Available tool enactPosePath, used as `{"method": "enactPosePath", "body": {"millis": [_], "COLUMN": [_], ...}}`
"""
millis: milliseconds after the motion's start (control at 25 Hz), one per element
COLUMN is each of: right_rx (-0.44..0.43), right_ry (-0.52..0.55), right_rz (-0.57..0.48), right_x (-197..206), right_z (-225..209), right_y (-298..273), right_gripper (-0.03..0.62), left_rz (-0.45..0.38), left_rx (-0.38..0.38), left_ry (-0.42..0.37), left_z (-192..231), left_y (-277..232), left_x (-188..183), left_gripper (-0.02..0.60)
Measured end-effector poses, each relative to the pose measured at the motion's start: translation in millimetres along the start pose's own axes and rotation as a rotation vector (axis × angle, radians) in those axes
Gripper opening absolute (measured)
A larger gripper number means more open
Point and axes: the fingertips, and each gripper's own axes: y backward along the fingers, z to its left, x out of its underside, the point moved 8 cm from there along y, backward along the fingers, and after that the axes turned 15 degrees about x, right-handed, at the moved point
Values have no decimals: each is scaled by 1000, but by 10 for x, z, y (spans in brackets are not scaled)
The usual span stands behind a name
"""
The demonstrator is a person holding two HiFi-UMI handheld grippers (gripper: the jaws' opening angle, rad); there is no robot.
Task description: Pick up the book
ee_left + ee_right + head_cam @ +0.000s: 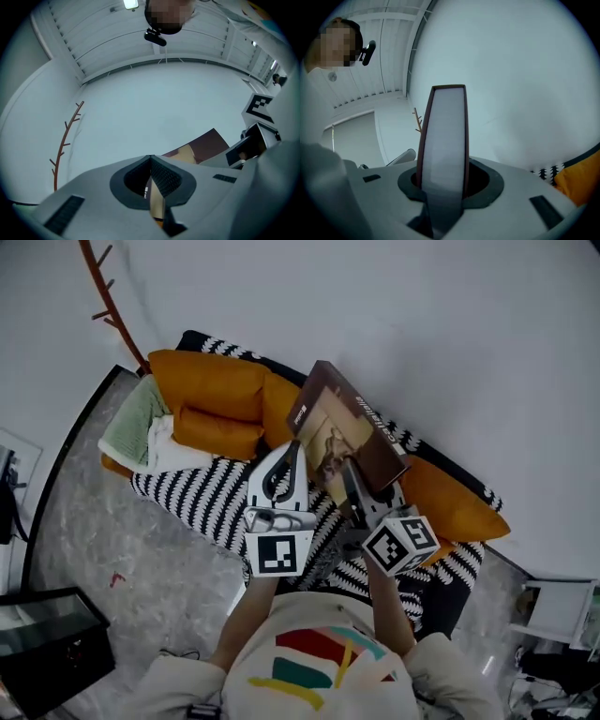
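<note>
While the book (345,427) hangs above the sofa (211,390), the right gripper (443,176) jaws clamp its pages. The left gripper (151,164) jaws pinch only a thin cover edge, which could slip or tear.

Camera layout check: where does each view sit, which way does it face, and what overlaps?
Head view: head-mounted, looking steeply down at the book over the sofa; shows torso, forearms, left gripper, right gripper.
Left gripper view: on the left gripper, looking along its jaws up at wall and ceiling; person's head at top.
Right gripper view: on the right gripper, facing the wall, jaws clamped on the book; person's head upper left.
Shared: all three see the book and the branch-shaped rack.
</note>
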Motion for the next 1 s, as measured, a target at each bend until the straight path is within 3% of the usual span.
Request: {"method": "enactPosePath", "body": {"millis": [160, 360, 600, 1000], "right_rx": [8, 50, 103, 106], "right_ry": [15, 42, 61, 53], "right_rz": [-13, -61, -126, -130], "right_x": [-16, -104, -264, -276], "right_z": [5, -285, -498, -594], "right_y": [191, 845, 1047, 1092], "right_gripper": [155, 155, 155, 155], "left_rz": [-32, -81, -130, -142], "left_rx": [58, 131, 176, 180], "left_ry": [6, -59, -72, -135], "left_z": [24, -543, -825, -919], "left_y": [-98, -100, -254, -261], "left_x": [-121, -446, -553, -652], "left_gripper": [8, 8, 8, 8]}}
